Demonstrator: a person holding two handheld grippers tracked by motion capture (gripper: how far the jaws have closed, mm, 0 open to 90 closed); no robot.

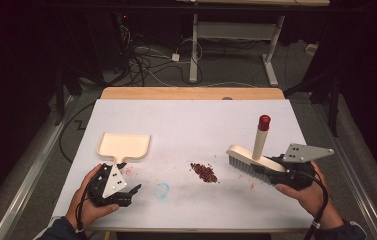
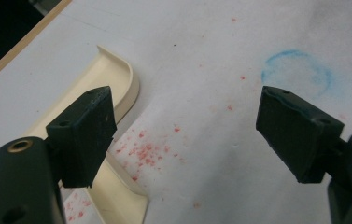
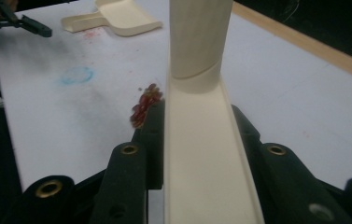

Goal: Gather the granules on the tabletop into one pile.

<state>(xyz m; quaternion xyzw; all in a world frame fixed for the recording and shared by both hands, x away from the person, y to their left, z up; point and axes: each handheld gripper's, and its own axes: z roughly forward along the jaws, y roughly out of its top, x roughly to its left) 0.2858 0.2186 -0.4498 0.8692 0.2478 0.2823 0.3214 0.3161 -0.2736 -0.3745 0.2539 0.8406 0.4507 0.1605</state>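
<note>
Near the person, the left gripper (image 1: pixel 126 192) rests with its fingers wide apart, holding nothing. The right gripper (image 1: pixel 271 167) clamps the brush (image 1: pixel 248 160). The red crumbs (image 1: pixel 204 172) lie at 9 o'clock from the brush. The dustpan (image 1: pixel 124 146) waits farther on the worktop (image 1: pixel 191 120); probably it must be grasped next.

Bare table (image 1: pixel 186 125) between dustpan (image 1: pixel 125 145) and brush (image 1: pixel 250 159), crumb pile (image 1: pixel 204 172) midway.

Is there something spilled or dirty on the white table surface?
Yes. A small pile of dark red bits lies loose on the white table, between the cream dustpan and the brush. Faint pink specks stain the surface beside the dustpan, and a blue ring mark sits nearer the front edge.
</note>
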